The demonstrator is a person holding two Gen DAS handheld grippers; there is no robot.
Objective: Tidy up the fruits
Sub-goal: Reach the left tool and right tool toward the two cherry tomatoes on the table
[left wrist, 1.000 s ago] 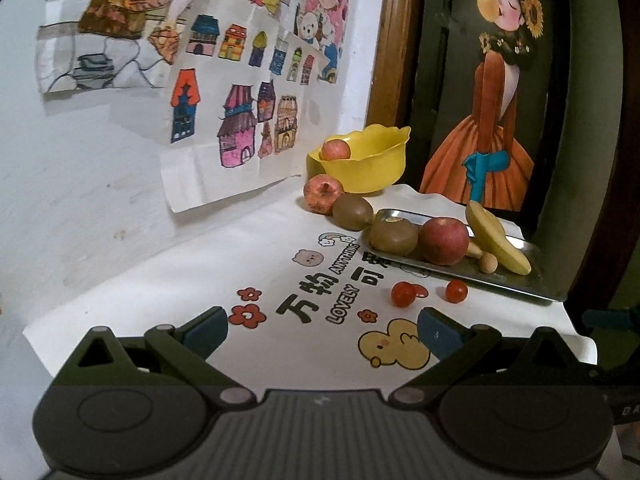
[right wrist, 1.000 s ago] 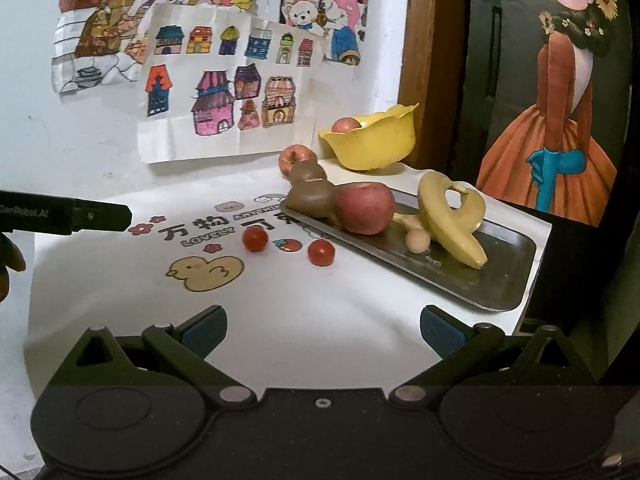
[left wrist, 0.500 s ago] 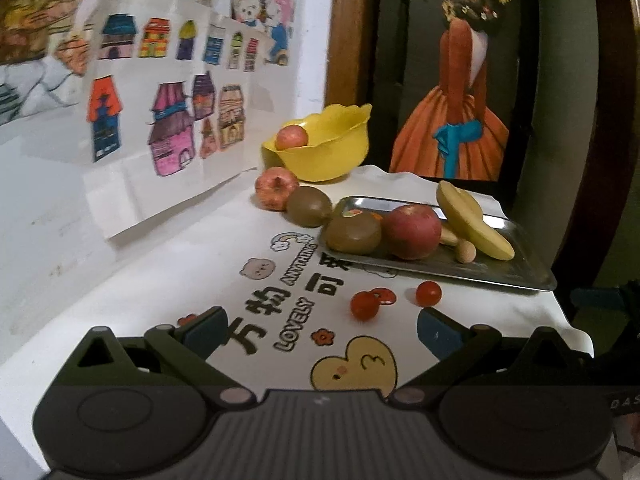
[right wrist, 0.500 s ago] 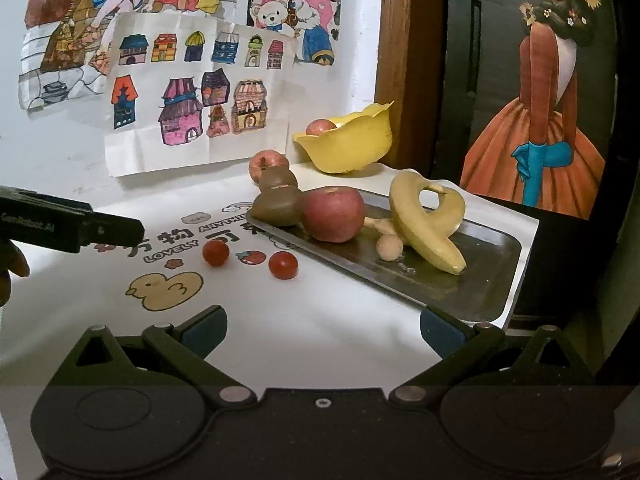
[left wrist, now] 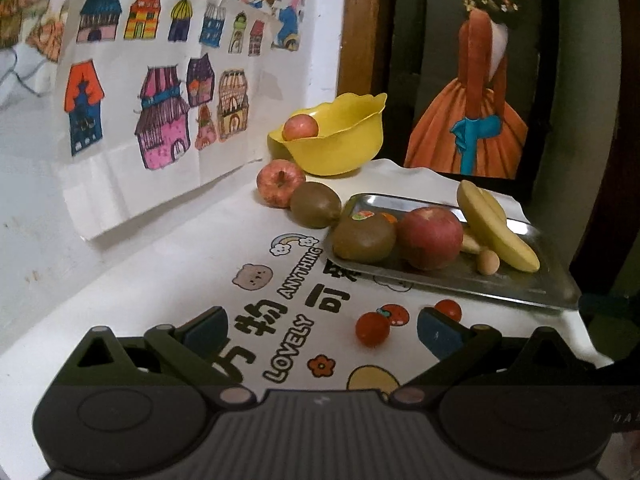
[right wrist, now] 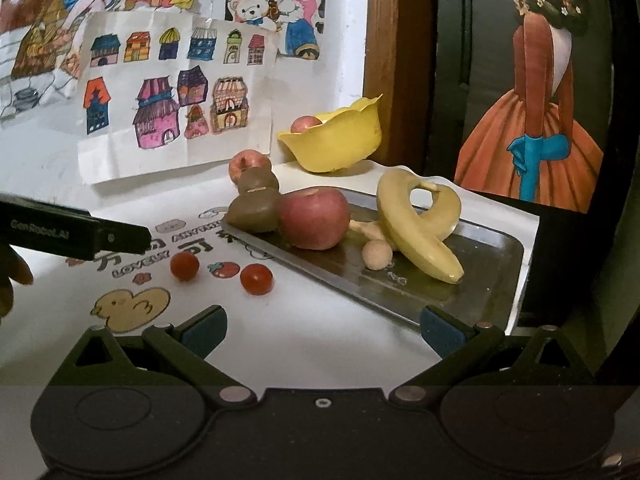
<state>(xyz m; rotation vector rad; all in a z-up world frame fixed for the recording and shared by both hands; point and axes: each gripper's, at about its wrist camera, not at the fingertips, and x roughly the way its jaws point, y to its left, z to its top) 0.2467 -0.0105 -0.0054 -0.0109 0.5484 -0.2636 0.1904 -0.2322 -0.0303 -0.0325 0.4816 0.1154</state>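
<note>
A: L gripper [left wrist: 322, 330] state?
B: Jaws spread wide, nothing btwn them. It hangs over the printed cloth [left wrist: 168, 280], w/ a tomato [left wrist: 373, 329] just ahead and a 2nd tomato [left wrist: 449, 309] partly behind its right finger

A: R gripper [right wrist: 323, 330]?
B: Also wide apart, empty, over the cloth near the front edge of the tray [right wrist: 480, 276]. The L tool's black body shows at the left of the right wrist view, w/ fingertips of a hand [right wrist: 16, 276] under it

A: Where's the fruit?
B: On the tray: a kiwi [left wrist: 364, 237] at the left end, touching a red apple [left wrist: 430, 238]; then a small beige ball [left wrist: 489, 262] and the bananas [right wrist: 420, 220], two crossing each other. Off the tray, on the cloth: another kiwi [left wrist: 315, 205] just beside the tray's corner, touching a 2nd apple [left wrist: 280, 183] behind it. Both tomatoes lie on the cloth in front of the tray, near each other but apart

A: And the bowl?
B: Yellow bowl [left wrist: 340, 144] at the back by the wall, one apple [left wrist: 301, 128] in it. Drawings [left wrist: 152, 92] taped on the wall to its left
</note>
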